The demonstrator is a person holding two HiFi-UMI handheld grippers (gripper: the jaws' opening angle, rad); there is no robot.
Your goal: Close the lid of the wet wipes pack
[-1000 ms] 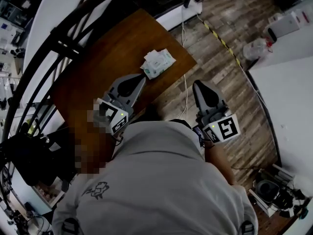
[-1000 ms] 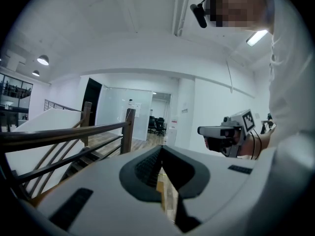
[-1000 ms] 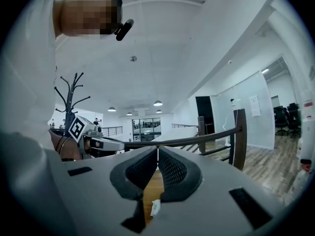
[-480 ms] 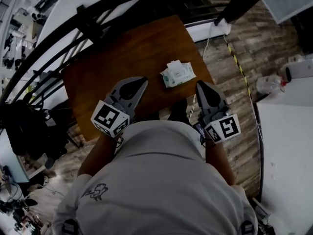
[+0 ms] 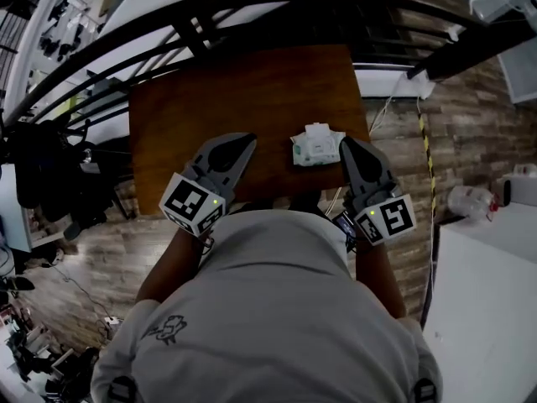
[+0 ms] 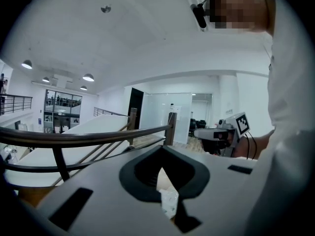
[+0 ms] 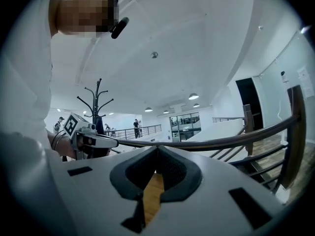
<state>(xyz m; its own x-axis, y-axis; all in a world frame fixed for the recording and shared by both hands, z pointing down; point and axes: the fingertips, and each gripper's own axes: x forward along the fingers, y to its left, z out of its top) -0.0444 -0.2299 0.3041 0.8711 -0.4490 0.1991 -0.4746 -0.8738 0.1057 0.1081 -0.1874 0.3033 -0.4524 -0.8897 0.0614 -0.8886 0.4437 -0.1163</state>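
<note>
Grippers by pack, lid not shut yet
Wipes pack (image 5: 316, 147) on surface's (image 5: 210, 99) near right, flap seems up. Right gripper (image 5: 346, 145) just beside it, left gripper (image 5: 246, 143) apart to its left; both jaws closed, empty, prob. to press flap down w/ tips.

Wet wipes pack (image 5: 317, 145) lies on the table (image 5: 210, 99), toward its near right corner. Left gripper (image 5: 248, 139) is over the table's near edge, left of the pack and apart from it. Right gripper (image 5: 344, 143) is just beside the pack's right side, at the table's right edge. Railing (image 5: 197, 15) runs behind the table's far edge. Person's torso (image 5: 268, 309) sits in front of the near edge.
</note>
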